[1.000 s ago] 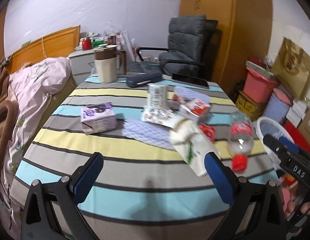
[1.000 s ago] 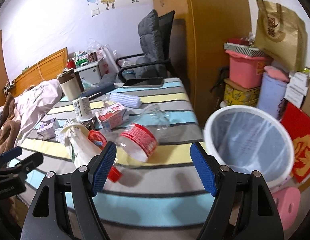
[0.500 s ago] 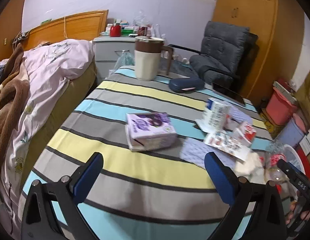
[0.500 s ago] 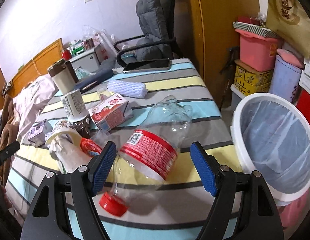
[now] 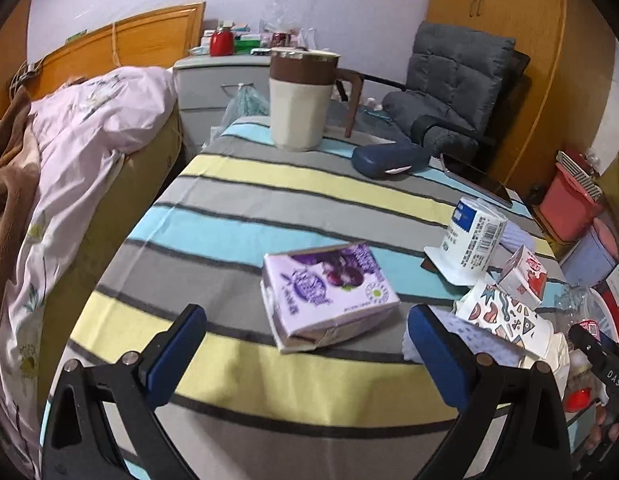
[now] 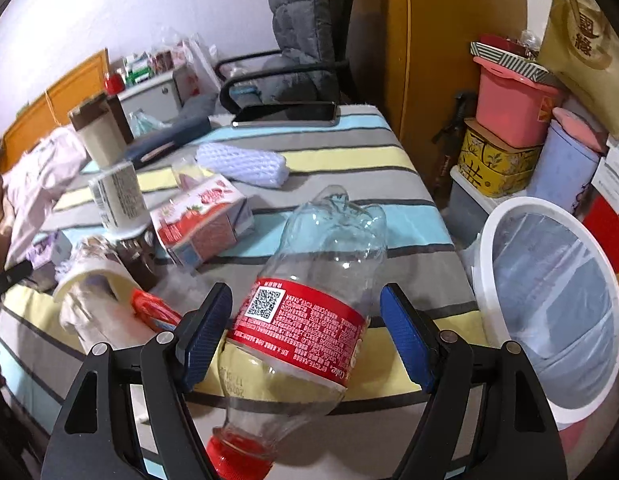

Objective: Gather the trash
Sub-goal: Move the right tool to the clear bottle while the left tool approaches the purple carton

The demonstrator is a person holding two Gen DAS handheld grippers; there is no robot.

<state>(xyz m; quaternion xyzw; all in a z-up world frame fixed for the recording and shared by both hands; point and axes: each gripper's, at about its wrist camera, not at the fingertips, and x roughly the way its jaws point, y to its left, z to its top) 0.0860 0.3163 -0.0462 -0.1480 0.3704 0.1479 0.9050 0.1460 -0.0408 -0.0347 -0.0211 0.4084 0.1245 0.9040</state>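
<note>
Your right gripper point(image 6: 305, 336) straddles the clear plastic bottle point(image 6: 309, 304), which lies on the striped worktop point(image 6: 349, 160) with its red cap point(image 6: 237, 460) toward you and its red label between the blue pads; the jaws are closing, yet a gap shows on each side and neither pad presses on the bottle. Just right of the worktop, off its edge, stands the white bin point(image 6: 549, 304) with a clear liner. To the left of the bottle lie a tipped paper cup point(image 6: 93, 296) with crumpled paper in it, a red wrapper point(image 6: 153, 312), a strawberry milk carton point(image 6: 205, 220) and an upside-down white tub point(image 6: 117, 196); farther off rests a white foam net sleeve point(image 6: 241, 164). Your left gripper point(image 5: 307, 348) hangs wide apart over the near part of the worktop with nothing between its pads. Just beyond it lies the purple drink carton point(image 5: 329, 292), flat on its side. At the far end stand a cream jug point(image 5: 301, 100) with a brown lid, a dark blue case point(image 5: 389, 158) and a tablet point(image 5: 477, 178) to the right of it.
</note>
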